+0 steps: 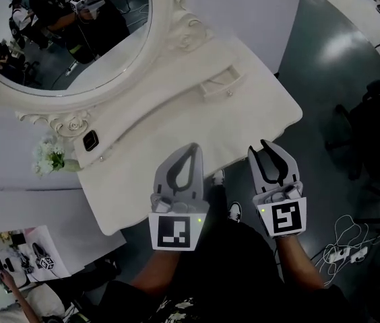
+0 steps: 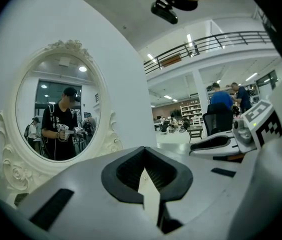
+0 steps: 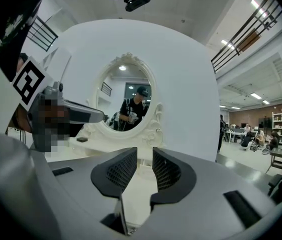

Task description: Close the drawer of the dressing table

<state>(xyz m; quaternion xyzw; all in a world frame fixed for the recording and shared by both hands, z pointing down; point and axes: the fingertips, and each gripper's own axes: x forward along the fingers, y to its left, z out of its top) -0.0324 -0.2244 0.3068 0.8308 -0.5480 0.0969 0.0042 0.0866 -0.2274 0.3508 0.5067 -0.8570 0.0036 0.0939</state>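
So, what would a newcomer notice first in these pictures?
Probably the ornate oval mirror at the head view's upper left, standing behind the white dressing table, whose small drawer at the back right looks slightly pulled out. Next come the hand-held tools in the foreground: the left gripper shut on nothing, the right gripper open.

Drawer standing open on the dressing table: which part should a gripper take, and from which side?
Probably pinch the small knob on the front of the drawer, coming from the front edge of the dressing table: the panel faces that way, and the knob is its only visible protrusion.
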